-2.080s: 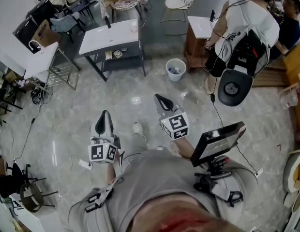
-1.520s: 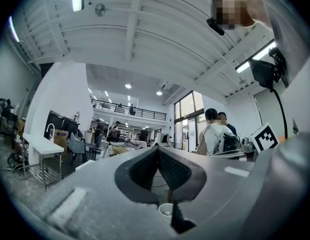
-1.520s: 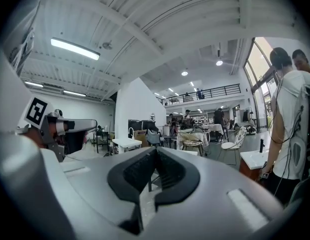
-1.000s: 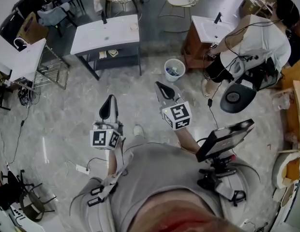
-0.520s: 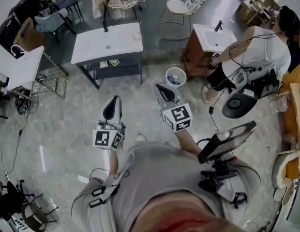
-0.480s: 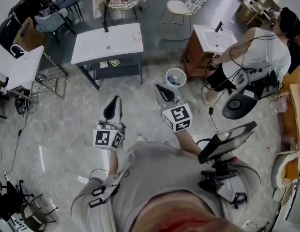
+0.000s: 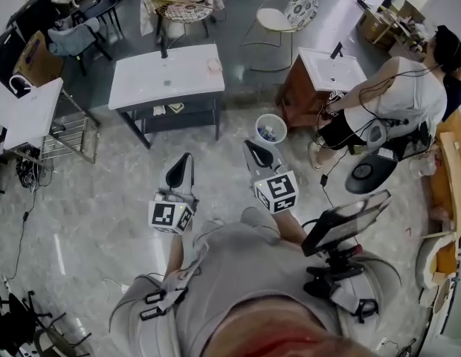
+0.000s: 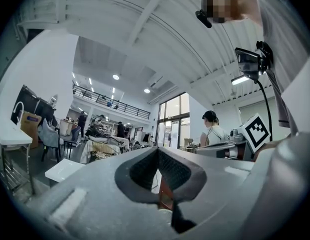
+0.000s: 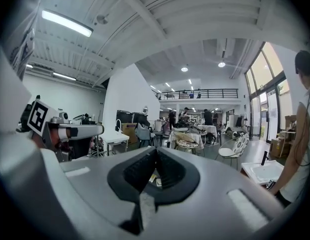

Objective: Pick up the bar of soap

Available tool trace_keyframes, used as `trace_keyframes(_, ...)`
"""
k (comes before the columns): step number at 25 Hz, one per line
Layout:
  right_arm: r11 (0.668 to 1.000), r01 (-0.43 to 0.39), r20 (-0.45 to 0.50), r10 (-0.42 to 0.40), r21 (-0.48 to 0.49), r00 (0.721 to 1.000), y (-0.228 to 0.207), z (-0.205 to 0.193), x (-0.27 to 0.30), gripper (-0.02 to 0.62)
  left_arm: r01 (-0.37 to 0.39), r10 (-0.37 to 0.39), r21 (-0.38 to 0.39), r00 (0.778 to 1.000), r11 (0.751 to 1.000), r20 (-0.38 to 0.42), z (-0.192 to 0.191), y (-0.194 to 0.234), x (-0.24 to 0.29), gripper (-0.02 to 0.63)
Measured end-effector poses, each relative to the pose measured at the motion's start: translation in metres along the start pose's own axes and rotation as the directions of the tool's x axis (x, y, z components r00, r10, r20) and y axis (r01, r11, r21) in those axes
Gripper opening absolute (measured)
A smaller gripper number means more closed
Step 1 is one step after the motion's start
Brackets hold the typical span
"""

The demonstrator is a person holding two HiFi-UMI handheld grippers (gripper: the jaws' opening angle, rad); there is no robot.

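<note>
Found the left gripper (image 7: 179, 172) raised over the floor (image 7: 104, 184), jaws pressed together, nothing between them. Found the right gripper (image 7: 257, 156) likewise closed and empty, near the left one, both pointing toward the white table (image 7: 141, 80) ahead.

Noted what is likely the bar of soap (image 7: 213, 65), a small pale thing near that table's right edge; too small to confirm. Placed it well apart from both grippers, with bare floor between. Logged a bin (image 7: 271, 128) on the floor to the right of the table, and a second person (image 7: 387, 99) at a wooden washstand (image 7: 327, 69) further right.

Judged the step in hand to be the approach, with the pick-up itself not yet begun.

To do it well:
- Walk up square to the table, passing clear of the bin.
- Open the right gripper wide before the reach, not above the soap.
- Come down from above, one jaw on either side of the narrow width.
- Expect a hard, slick surface, so close gently and centred, to avoid squirting the bar off the edge.
- Hold the left gripper back, out of the reach.
- Lift straight up only once the grip feels seated.
</note>
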State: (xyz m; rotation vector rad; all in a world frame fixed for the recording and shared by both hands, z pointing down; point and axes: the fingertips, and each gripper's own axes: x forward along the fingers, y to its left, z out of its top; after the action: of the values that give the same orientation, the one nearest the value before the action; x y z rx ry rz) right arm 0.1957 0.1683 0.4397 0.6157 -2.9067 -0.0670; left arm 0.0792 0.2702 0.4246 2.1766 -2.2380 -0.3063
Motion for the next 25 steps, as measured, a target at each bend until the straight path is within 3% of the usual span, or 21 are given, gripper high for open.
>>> trace_keyframes(11, 0.999, 0.039, 0.004, -0.039, 0.011, 0.999, -0.010, 0.005, 0.023, 0.002, 0.042, -0.042, -0.003, 0.999, 0.999, 0.011, 0.007, 0.017, 0.028, -0.003)
trace_keyframes(25, 1.000, -0.028, 0.013, 0.028, 0.006, 1.000, -0.009, 0.006, 0.065, 0.002, -0.047, 0.046, -0.024, 0.999, 0.999, -0.017, -0.012, 0.050, 0.030, -0.003)
